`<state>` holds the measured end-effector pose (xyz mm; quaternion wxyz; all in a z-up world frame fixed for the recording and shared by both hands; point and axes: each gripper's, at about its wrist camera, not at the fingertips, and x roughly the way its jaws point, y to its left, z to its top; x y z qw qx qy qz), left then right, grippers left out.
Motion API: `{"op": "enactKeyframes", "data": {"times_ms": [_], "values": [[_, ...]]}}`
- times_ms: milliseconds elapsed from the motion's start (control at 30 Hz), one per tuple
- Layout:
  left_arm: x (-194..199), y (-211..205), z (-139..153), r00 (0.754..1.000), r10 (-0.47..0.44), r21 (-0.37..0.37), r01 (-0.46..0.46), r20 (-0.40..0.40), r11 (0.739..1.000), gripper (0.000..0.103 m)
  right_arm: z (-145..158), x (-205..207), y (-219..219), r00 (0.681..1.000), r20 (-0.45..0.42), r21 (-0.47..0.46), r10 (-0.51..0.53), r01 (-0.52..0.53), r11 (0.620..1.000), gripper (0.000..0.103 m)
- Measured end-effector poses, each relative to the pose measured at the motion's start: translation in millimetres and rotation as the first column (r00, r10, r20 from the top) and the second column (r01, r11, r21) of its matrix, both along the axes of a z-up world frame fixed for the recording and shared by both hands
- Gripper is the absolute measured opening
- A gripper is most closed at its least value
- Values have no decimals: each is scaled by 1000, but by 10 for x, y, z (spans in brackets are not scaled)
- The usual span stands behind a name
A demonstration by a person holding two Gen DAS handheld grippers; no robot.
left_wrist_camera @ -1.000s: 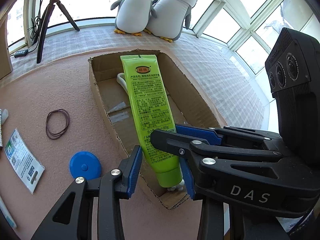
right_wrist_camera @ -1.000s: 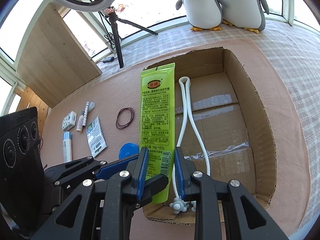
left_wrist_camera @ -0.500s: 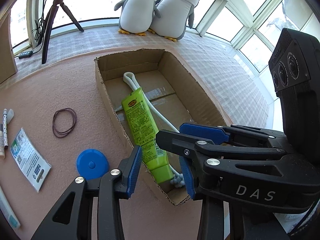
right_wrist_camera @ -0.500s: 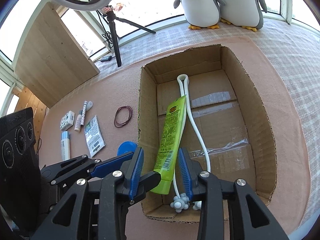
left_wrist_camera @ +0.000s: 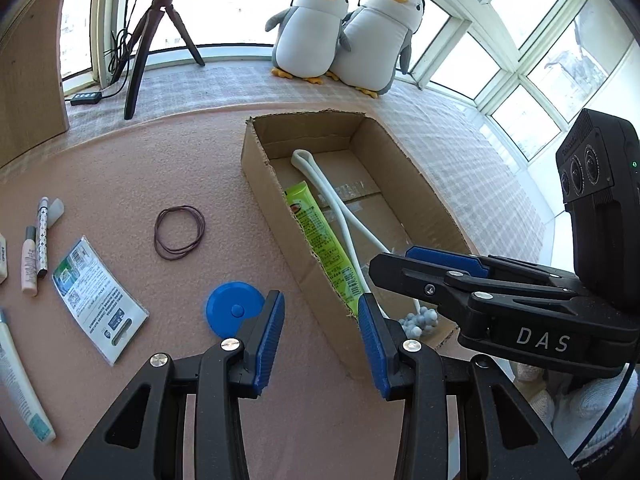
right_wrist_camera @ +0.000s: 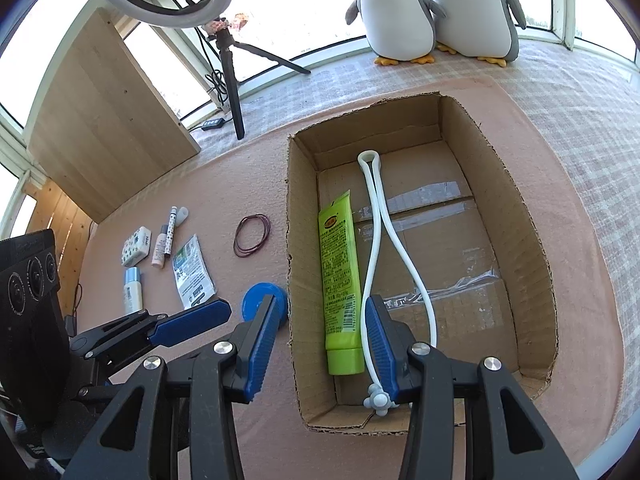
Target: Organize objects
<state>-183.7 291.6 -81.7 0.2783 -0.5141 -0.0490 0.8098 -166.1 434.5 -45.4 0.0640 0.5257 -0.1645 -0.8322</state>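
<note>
- worktop (right_wrist_camera: 224, 184): pink felt-like cover, checked cloth past its far edge.
- box (right_wrist_camera: 532, 264): open cardboard, long axis running away from both cameras, right of the loose items. taped seams on the floor.
- penguins (left_wrist_camera: 344, 36): two plush ones side by side on the checked cloth by the window, beyond the box.
- board (right_wrist_camera: 104, 120): wooden panel upright at far left; ring light on a tripod (right_wrist_camera: 232, 68) just beside it.
- right gripper (right_wrist_camera: 318, 338): jaws wide, holding nothing. hangs over the near left corner of the box, left jaw outside the wall, right jaw over the box floor.
- left gripper (left_wrist_camera: 320, 328): jaws wide, empty, over the worktop at the box's near left wall.
- tube (right_wrist_camera: 340, 280): green, flat on the box floor along the left wall, cap toward the cameras.
- massager (right_wrist_camera: 378, 240): white looped cord, in the box just right of the tube, loop at the far end, knobby balls at the near end. whether it touches the tube, can't tell.
- sachet (left_wrist_camera: 98, 298): flat on the worktop left of the box.
- disc (left_wrist_camera: 234, 312): blue, round, on the worktop near the box wall, partly behind the left gripper's jaw.
- bands (left_wrist_camera: 180, 232): brown rubber loops, between the sachet and the box.
- pen (left_wrist_camera: 42, 236), small bottles and another tube: clustered at far left, well apart from the box.
</note>
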Motion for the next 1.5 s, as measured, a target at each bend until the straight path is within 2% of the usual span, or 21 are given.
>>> {"op": "enactKeyframes", "data": {"times_ms": [400,700,833,1000,1200,1500], "values": [[-66,-981,8,985,171,-12,-171,0,985,41,57,133,-305,1000,-15,-15,16,-16,1000,41],[7,-1944,-187,942,333,-39,-332,36,943,41,-38,202,-730,997,1,-37,71,-71,997,42],[11,-2245,-266,922,384,-57,-382,43,923,41,-92,236,-884,997,9,-43,83,-82,996,43],[-33,-2365,-314,916,398,-60,-395,48,917,41,-165,254,-992,996,27,-53,87,-86,995,43],[-194,-2194,-253,925,379,-49,-377,32,925,41,-186,365,-1032,995,30,-55,93,-92,994,43],[-698,-2292,-174,902,432,-63,-431,6,900,41,-193,555,-954,996,33,-43,87,-85,995,43]]}}
